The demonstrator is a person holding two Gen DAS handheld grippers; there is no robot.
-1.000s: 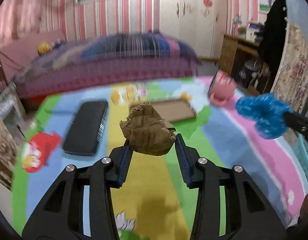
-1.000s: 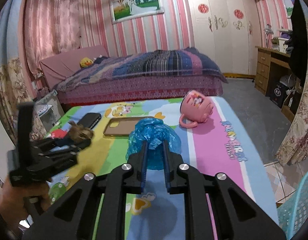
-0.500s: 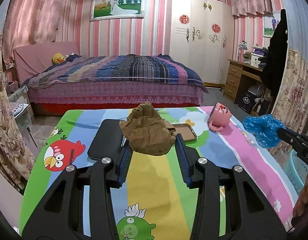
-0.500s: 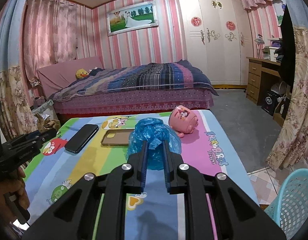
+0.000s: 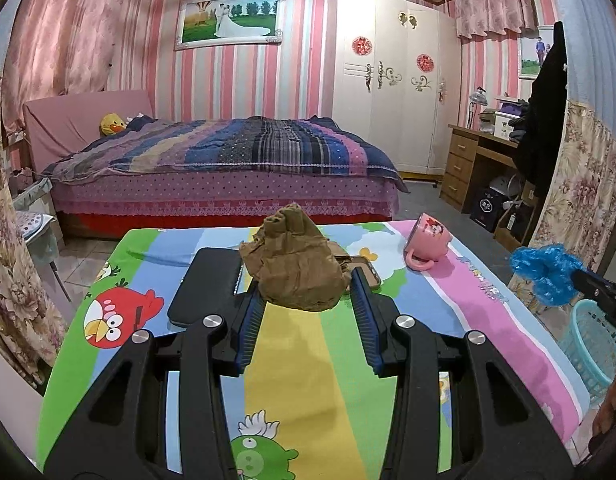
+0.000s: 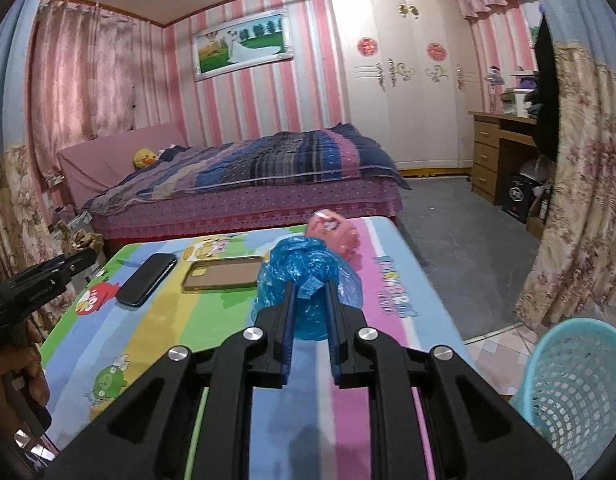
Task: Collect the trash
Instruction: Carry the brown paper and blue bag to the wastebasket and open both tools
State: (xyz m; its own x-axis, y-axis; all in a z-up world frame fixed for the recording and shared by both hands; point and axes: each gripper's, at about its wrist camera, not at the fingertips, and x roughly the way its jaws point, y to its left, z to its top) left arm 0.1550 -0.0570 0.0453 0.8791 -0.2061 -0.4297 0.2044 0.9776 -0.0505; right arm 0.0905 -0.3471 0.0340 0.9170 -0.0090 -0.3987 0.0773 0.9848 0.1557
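Behind everything, against a pink striped wall, stands a bed (image 5: 227, 168) with a striped purple and blue cover, and to its right a white wardrobe (image 5: 392, 92) and a wooden desk (image 5: 476, 160). Nearer the cameras is a low table (image 5: 291, 384) under a bright cartoon cloth of green, yellow, blue and pink bands. Beside the table's right edge, on the floor, sits a pale blue mesh basket (image 6: 576, 392). On the cloth lie a black phone (image 6: 147, 279) and, just to its right, a tan phone case (image 6: 223, 277); a pink mug (image 5: 428, 246) lies tipped on its side near the far right corner. The left gripper (image 5: 305, 300) is held above the table with its jaws clamped on a crumpled wad of brown paper (image 5: 297, 266), lifted clear of the cloth. The right gripper (image 6: 311, 292) has its jaws nearly together, pinching a bunched blue plastic bag (image 6: 308, 276) that is held above the pink band of the cloth, left of the basket.
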